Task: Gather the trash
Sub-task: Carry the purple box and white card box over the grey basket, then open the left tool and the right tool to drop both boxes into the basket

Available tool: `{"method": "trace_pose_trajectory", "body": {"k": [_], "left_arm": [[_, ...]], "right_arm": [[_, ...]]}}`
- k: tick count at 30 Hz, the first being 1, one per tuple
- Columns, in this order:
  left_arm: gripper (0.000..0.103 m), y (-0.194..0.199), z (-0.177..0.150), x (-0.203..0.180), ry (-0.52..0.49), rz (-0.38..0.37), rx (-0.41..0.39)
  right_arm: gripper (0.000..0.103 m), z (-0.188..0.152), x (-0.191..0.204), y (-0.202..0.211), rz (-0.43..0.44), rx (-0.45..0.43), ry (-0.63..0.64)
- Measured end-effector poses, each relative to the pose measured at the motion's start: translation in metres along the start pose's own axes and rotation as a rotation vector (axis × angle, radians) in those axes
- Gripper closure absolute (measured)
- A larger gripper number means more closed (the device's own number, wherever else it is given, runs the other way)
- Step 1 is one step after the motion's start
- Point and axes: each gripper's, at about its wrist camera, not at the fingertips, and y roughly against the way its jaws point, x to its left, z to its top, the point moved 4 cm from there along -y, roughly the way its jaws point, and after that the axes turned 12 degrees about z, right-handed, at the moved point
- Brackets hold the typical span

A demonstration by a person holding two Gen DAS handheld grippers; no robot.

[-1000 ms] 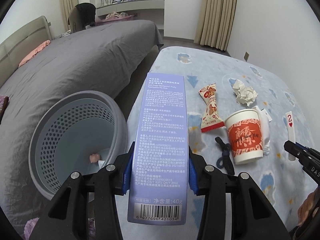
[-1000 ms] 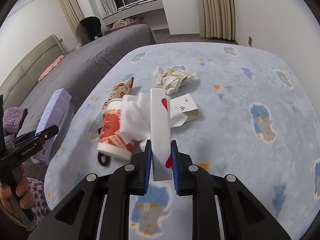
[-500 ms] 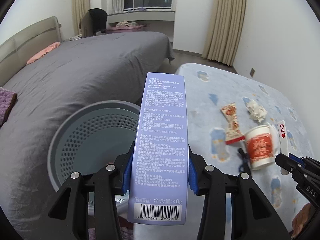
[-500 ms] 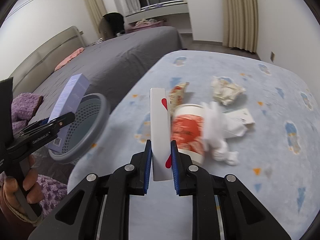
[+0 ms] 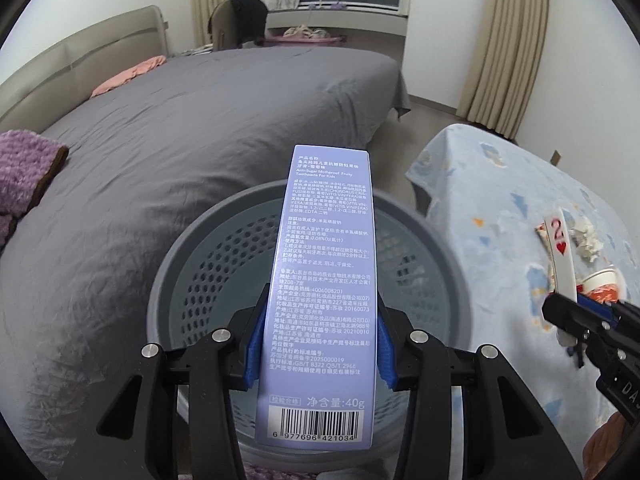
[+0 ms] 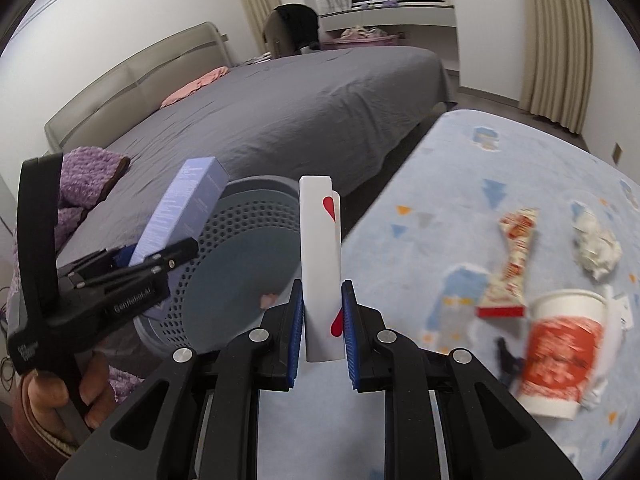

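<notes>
My left gripper [image 5: 316, 350] is shut on a lilac toothpaste box [image 5: 326, 280], held directly above the round grey perforated basket [image 5: 192, 264]. My right gripper [image 6: 322, 328] is shut on a white playing card with red hearts [image 6: 320, 248], beside the basket [image 6: 224, 280] at the edge of the light blue patterned blanket [image 6: 460, 176]. A small pink scrap [image 6: 267, 300] lies on the basket floor. In the left wrist view the card [image 5: 562, 264] and the right gripper [image 5: 576, 322] show at the right; in the right wrist view the box [image 6: 180, 212] and the left gripper [image 6: 120, 276] sit at the left.
On the blanket [image 5: 500, 208] lie a red and white paper cup [image 6: 560, 344], a snack wrapper [image 6: 512, 264], a crumpled tissue [image 6: 596, 248] and a black clip [image 6: 506, 360]. A grey bed [image 5: 180, 140] fills the left. A purple throw [image 5: 24, 168] lies near the basket.
Both grippers have swung left, away from the litter on the blanket. The box now hangs over the basket's middle, and the card has come to the basket's side.
</notes>
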Motion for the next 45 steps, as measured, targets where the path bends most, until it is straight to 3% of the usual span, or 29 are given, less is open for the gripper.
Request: {"method": "trace_pose_trajectory", "body": {"k": [17,21,23,25,45], "left_arm": [[0.059,-0.030,-0.006,0.033,0.082,0.019,0.076],[0.058,-0.030,-0.006,0.036,0.088,0.033,0.073],[0.049,-0.030,-0.007,0.036,0.088,0.043,0.073],[0.047,-0.030,-0.007,0.037,0.088,0.050,0.070],[0.038,-0.034,-0.008,0.042,0.099,0.083,0.083]], "right_arm": [[0.084,0.027,0.034,-0.079,0.067,0.071,0.048],[0.080,0.028,0.037,-0.081,0.062,0.063,0.057],[0.066,0.028,0.036,-0.079,0.053,0.057,0.060],[0.062,0.028,0.034,-0.077,0.046,0.047,0.059],[0.062,0.025,0.028,-0.077,0.041,0.045,0.036]]}}
